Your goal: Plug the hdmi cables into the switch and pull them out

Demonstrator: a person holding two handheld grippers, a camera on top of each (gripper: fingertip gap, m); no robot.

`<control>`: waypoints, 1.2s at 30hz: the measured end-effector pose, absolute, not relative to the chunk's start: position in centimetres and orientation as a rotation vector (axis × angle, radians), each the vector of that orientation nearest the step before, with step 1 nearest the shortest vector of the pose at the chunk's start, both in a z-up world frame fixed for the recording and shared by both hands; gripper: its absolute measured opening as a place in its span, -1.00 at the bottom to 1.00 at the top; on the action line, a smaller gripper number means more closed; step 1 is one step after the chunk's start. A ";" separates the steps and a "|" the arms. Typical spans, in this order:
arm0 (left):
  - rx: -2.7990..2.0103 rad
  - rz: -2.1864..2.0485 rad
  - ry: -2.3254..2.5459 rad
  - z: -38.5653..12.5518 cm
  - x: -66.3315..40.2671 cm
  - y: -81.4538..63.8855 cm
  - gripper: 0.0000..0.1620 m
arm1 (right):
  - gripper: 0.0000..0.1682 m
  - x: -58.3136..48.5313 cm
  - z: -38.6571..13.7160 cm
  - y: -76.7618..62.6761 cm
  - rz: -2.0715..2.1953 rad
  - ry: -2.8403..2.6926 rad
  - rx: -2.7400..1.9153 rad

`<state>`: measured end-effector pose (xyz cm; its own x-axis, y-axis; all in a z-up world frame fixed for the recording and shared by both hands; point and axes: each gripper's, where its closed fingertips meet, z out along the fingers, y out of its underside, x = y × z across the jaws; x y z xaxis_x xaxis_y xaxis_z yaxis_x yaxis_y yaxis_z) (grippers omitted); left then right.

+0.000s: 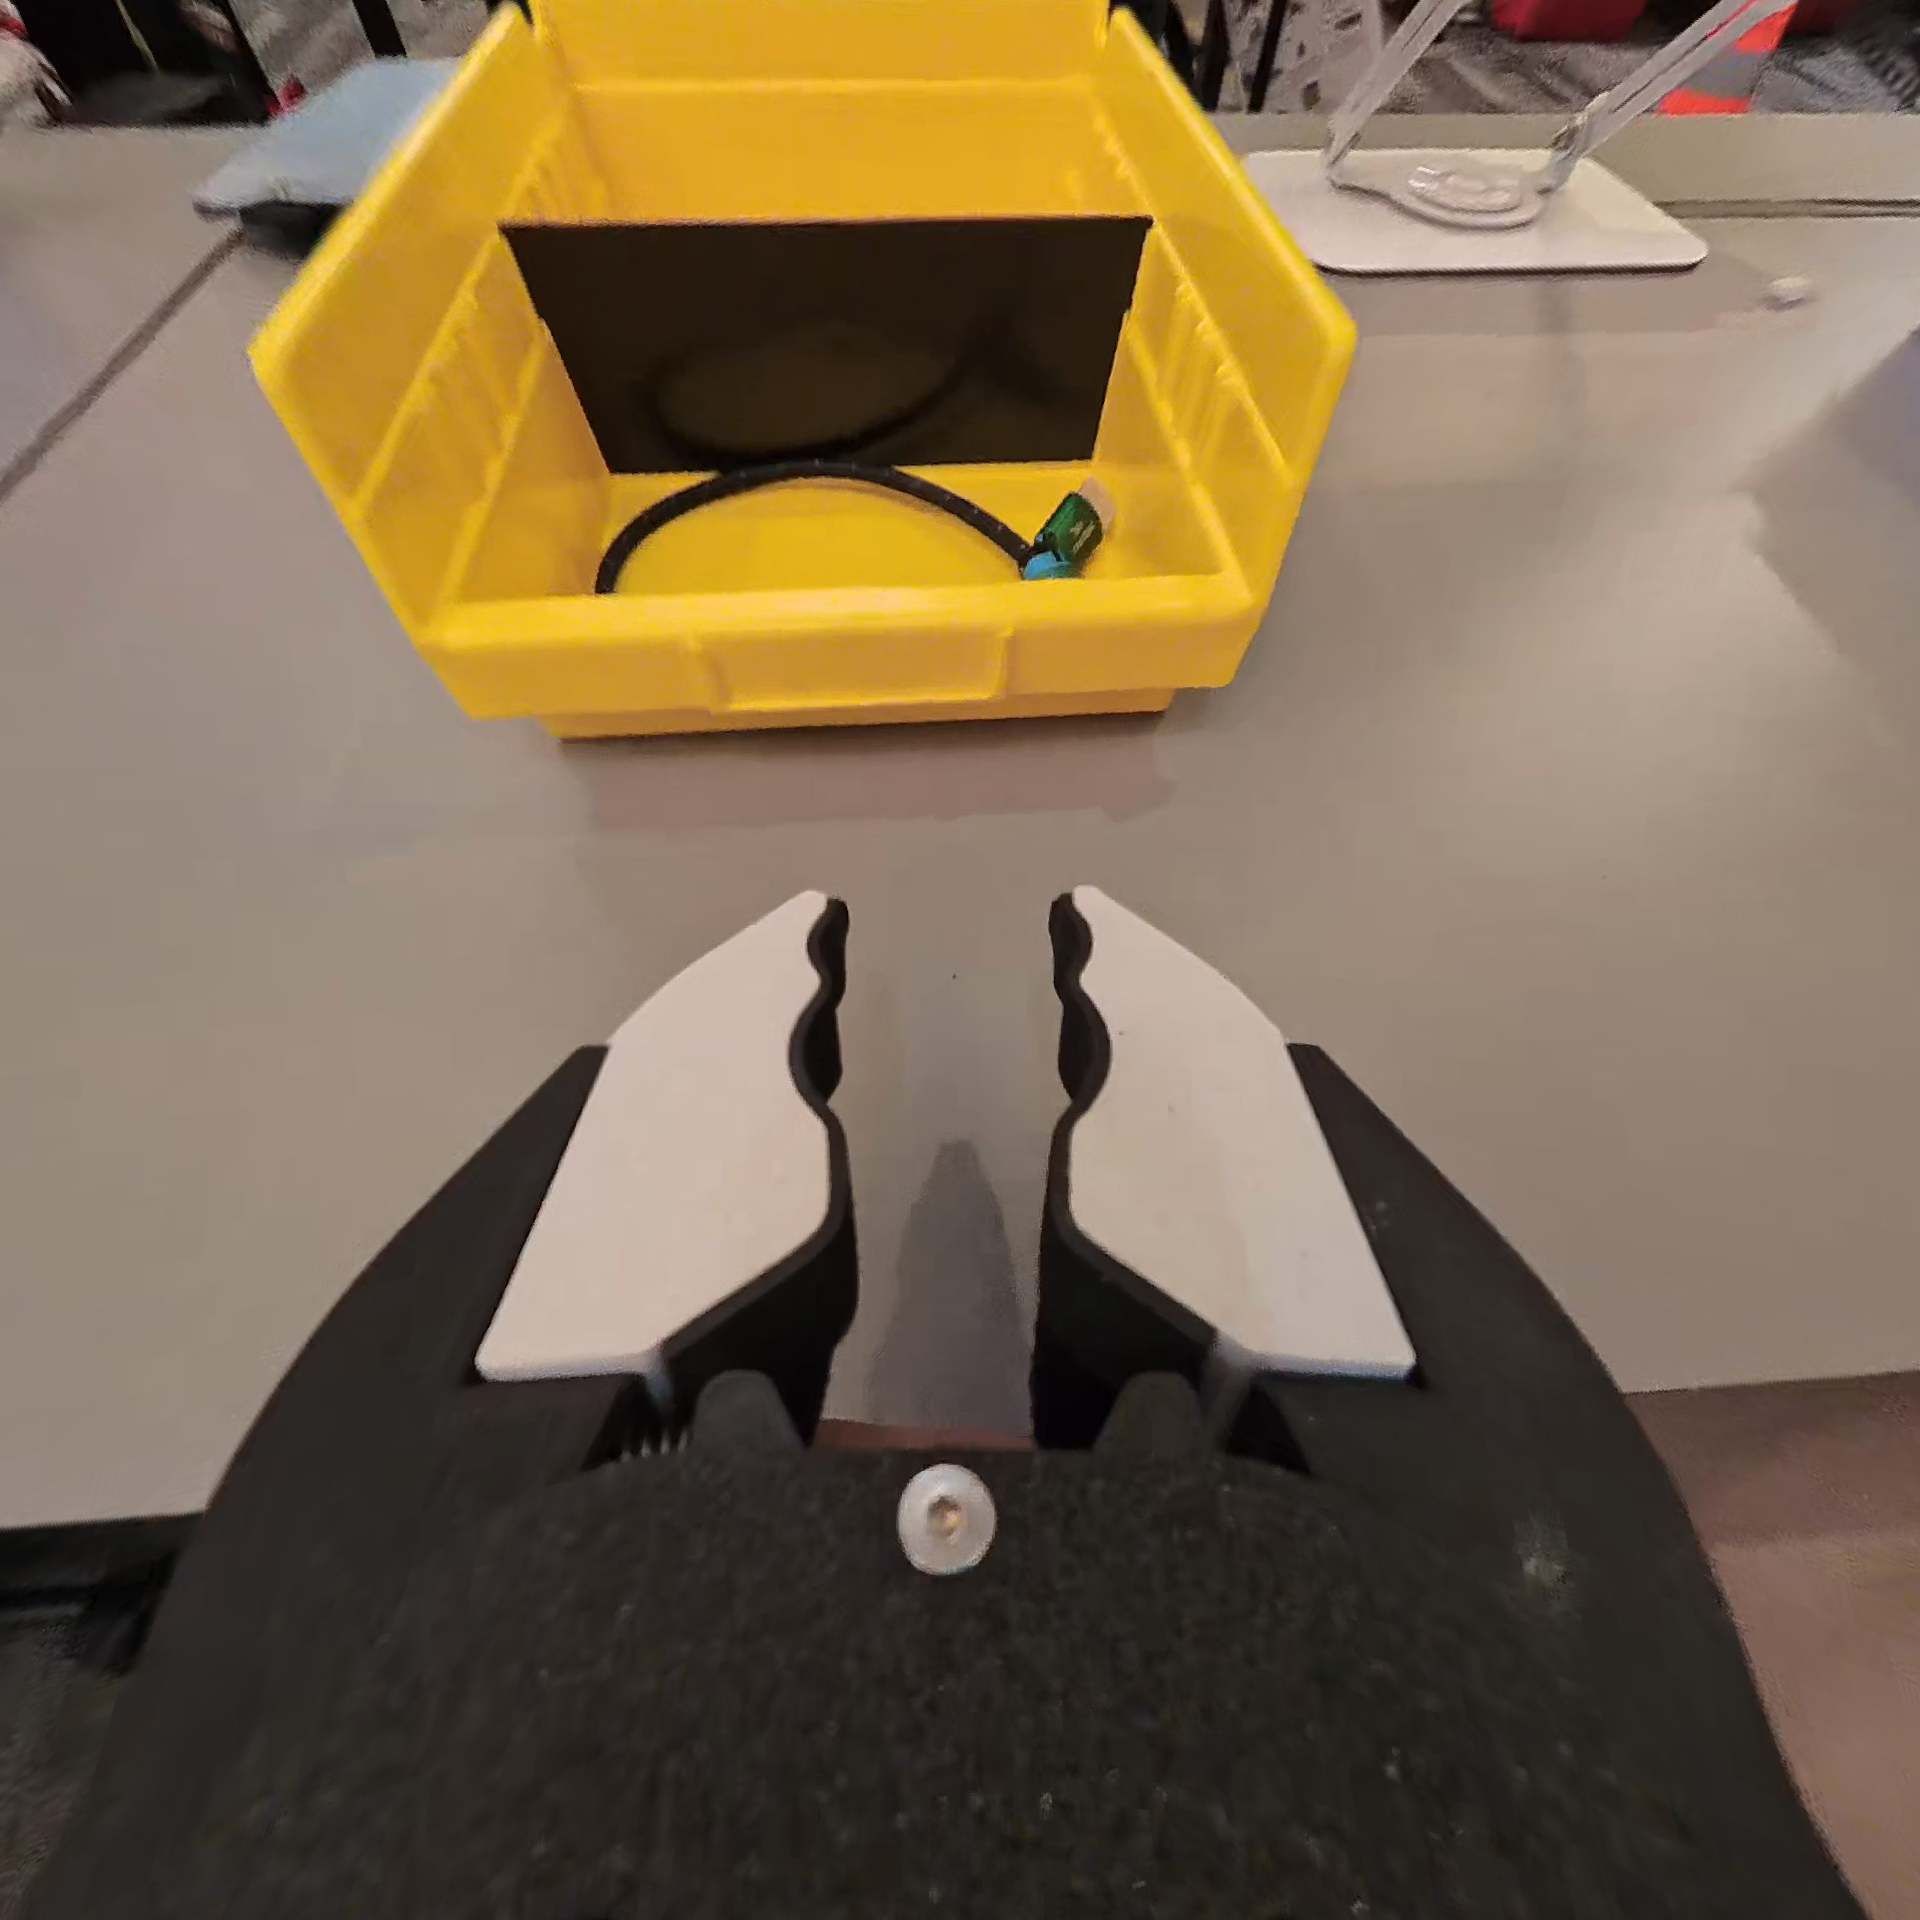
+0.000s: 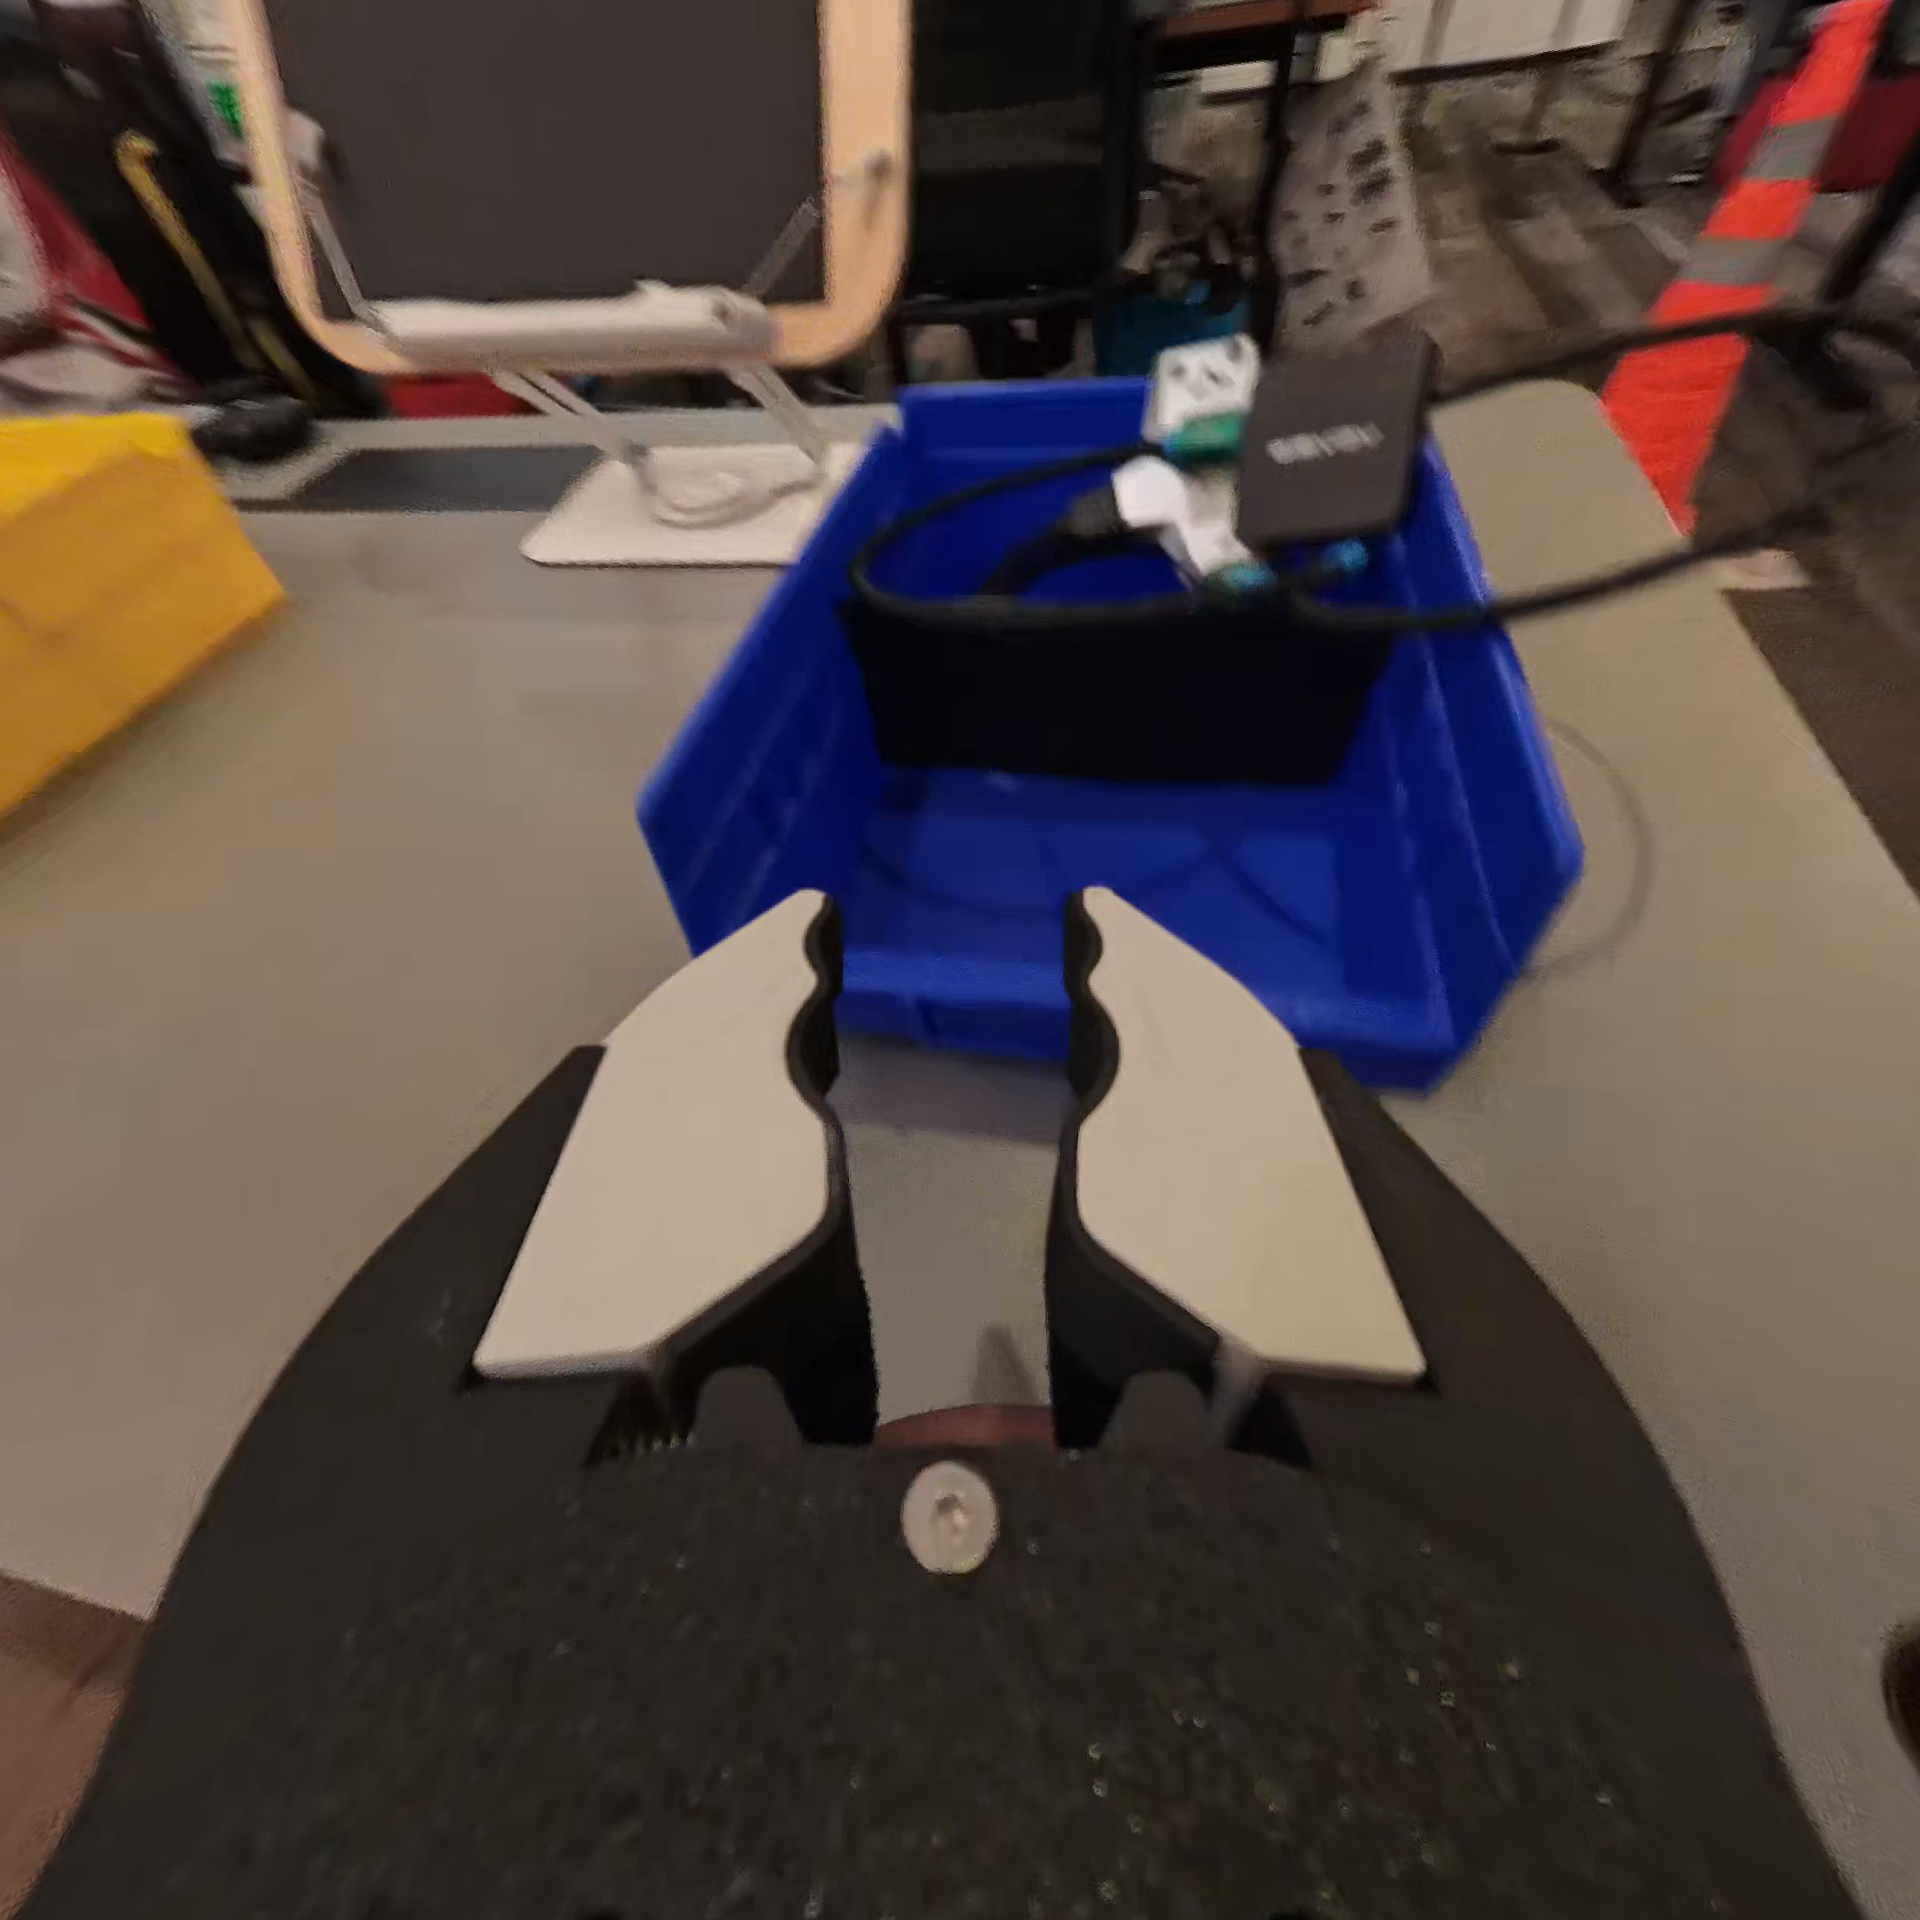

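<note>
In the left wrist view a yellow bin (image 1: 831, 644) stands on the grey table ahead. In its front compartment lies a black braided HDMI cable (image 1: 790, 488) with a green plug (image 1: 1070, 530). My left gripper (image 1: 948, 914) is open and empty, over the table short of the bin. In the right wrist view a blue bin (image 2: 1434, 831) holds a black switch box (image 2: 1330, 447) propped at its back, with black cables (image 2: 935, 530) and green-and-white plugs (image 2: 1195, 416) beside it. My right gripper (image 2: 948, 914) is open and empty, just before the blue bin's front edge.
A black divider (image 1: 831, 332) splits the yellow bin; another (image 2: 1112, 686) crosses the blue bin. A white stand with a clear bracket (image 1: 1475, 197) sits behind, also in the right wrist view (image 2: 665, 509). The yellow bin (image 2: 94, 582) shows left there. A cable (image 2: 1621, 582) trails off right. Spacing between my two grippers at the tips: around 60 centimeters.
</note>
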<state>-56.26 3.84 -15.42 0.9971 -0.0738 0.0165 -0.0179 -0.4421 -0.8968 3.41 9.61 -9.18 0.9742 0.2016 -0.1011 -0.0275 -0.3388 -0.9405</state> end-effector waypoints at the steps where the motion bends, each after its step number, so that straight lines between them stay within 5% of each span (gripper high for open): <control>1: -2.039 -0.100 0.054 -15.7 -56.1 4.0 -0.53 | -0.53 3.8 -10.3 8.9 0.192 -0.097 -1.889; 30: -2.123 -0.084 0.066 -17.4 -55.3 4.8 -0.54 | -0.46 4.6 -13.9 7.2 0.115 -0.148 -1.893; 36: -2.141 -0.195 0.137 -16.4 -51.5 4.0 -0.51 | -0.34 -4.6 -13.4 11.9 0.144 -0.468 -1.880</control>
<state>-51.52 3.98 -16.43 0.9810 -0.1735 0.0866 -0.0223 -0.5446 -0.8384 -4.58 11.94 -13.43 0.9134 0.3869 0.1268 0.2488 -0.2840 -0.9260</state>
